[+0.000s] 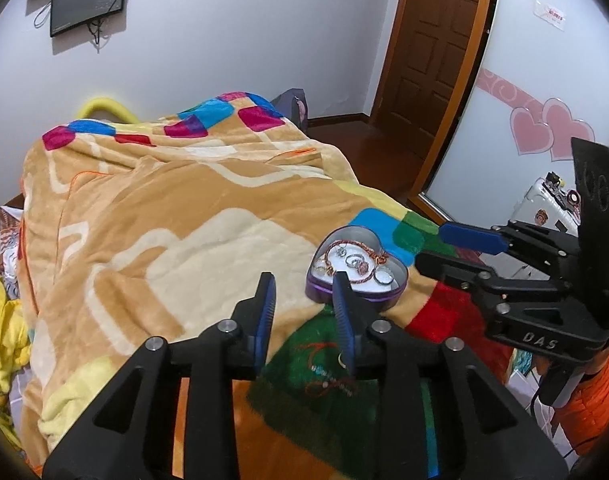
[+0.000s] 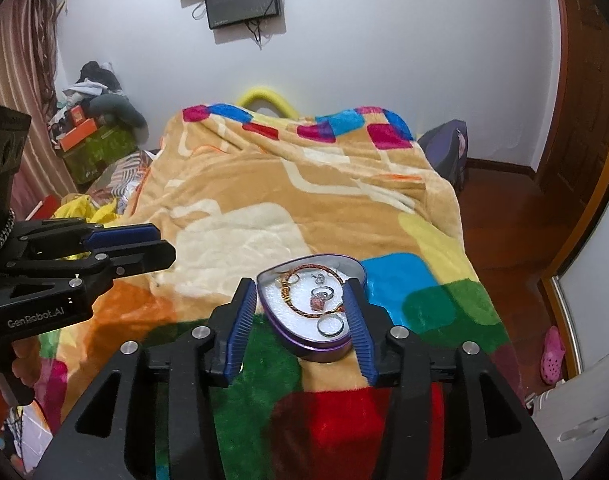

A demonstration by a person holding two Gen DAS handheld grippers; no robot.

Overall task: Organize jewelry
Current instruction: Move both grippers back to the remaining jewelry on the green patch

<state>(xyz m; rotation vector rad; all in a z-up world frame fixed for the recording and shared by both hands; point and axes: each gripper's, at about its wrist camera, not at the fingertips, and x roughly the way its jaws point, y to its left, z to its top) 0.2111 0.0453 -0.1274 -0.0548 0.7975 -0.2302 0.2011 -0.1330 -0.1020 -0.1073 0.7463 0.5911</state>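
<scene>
A purple heart-shaped tin point(image 1: 346, 294) point(image 2: 316, 350) lies open on the blanket, with white lining. It holds a braided copper bracelet point(image 2: 300, 310), a pink-stone ring point(image 2: 318, 302) and a silver ring point(image 2: 330, 326). My left gripper point(image 1: 304, 312) is open and empty, just left of the tin. Under it, a red cord bracelet point(image 1: 328, 384) and a small ring point(image 1: 341, 358) lie on the green patch. My right gripper point(image 2: 300, 316) point(image 1: 444, 250) is open and hovers by the tin's right side, not touching it. In the right wrist view my left gripper point(image 2: 164, 244) is at the left.
A patterned plush blanket point(image 1: 184, 216) covers the bed. A brown door point(image 1: 436, 52) and wooden floor lie to the right, with a backpack point(image 2: 448, 152) at the bed's far corner. Yellow clothes point(image 1: 0, 344) and stacked boxes point(image 2: 88, 136) crowd the left side.
</scene>
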